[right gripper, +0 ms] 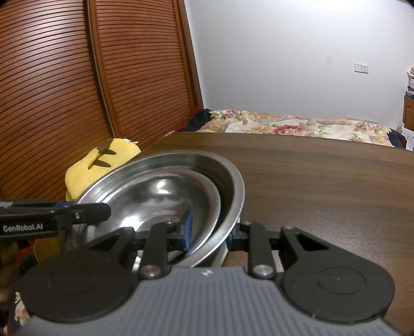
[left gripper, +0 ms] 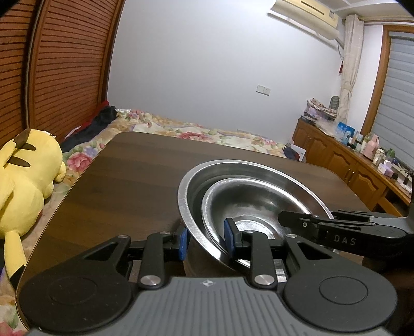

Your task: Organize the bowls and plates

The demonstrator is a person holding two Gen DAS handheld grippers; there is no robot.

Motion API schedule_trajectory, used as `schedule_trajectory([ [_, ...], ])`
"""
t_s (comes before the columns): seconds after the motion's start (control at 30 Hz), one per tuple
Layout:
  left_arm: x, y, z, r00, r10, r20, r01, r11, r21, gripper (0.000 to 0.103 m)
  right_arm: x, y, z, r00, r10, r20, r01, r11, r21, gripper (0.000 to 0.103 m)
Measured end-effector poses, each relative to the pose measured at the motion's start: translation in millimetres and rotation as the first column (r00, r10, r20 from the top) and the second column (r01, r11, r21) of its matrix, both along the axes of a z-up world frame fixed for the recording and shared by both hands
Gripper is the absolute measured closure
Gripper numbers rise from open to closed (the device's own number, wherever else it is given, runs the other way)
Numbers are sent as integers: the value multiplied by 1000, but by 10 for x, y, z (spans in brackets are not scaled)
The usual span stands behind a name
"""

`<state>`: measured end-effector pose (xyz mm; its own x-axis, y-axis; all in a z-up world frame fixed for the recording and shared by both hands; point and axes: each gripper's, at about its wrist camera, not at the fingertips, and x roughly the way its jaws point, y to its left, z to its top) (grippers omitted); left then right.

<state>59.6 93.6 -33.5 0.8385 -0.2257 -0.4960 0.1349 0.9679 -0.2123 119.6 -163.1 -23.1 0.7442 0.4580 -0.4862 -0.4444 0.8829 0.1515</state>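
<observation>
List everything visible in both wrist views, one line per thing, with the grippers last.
Large steel bowl: 1, silver, on the table, tilted.
Small steel bowl: 1, silver, nested inside the large one.
Table: 1, dark wood, under the bowls.
Plush toy: 1, yellow with brown stripes, on the bed left of the table.
Bed cover: 1, floral, behind the table.
Louvred doors: brown wood, back left.
Air conditioner: 1, cream, high on the wall.
Sideboard: 1, brown wood, cluttered with small items, far right.
Wall switch: 1, white, on the wall.
Left gripper: black, blue pads, straddling the bowl rims without touching them.
Right gripper: black, blue pads, astride the opposite rims.
</observation>
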Motion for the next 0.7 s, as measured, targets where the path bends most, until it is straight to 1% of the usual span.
schedule_trajectory([
  [0.13, -10, -15, -11, 1000, 8, 7, -8, 1000, 13, 72, -9, 3, -7, 1000, 6, 2, -6, 1000, -2, 74],
  [0.2, -6, -14, -9, 1000, 12, 6, -12, 1000, 17, 72, -16, 5, -5, 1000, 9, 1, -9, 1000, -6, 69],
  [0.27, 5, 3, -20, 1000, 16, 6, -16, 1000, 20, 72, -37, -1, 1, 1000, 3, 12, -3, 1000, -16, 52],
  [0.3, 6, 9, -26, 1000, 17, 6, -17, 1000, 20, 72, -49, -4, 7, 1000, -1, 21, 1, 1000, -19, 49],
  [0.43, 12, 14, -30, 1000, 21, 6, -21, 999, 24, 72, -64, -39, 23, 1000, -7, 26, 8, 1000, -17, 45],
  [0.57, 4, 27, -17, 999, 35, 11, -35, 999, 41, 67, -82, -98, 44, 999, -26, 35, 26, 1000, -11, 44],
  [0.7, -10, 60, 34, 999, 49, 22, -50, 997, 54, 65, -134, -189, 107, 997, -49, 53, 49, 999, 3, 43],
])
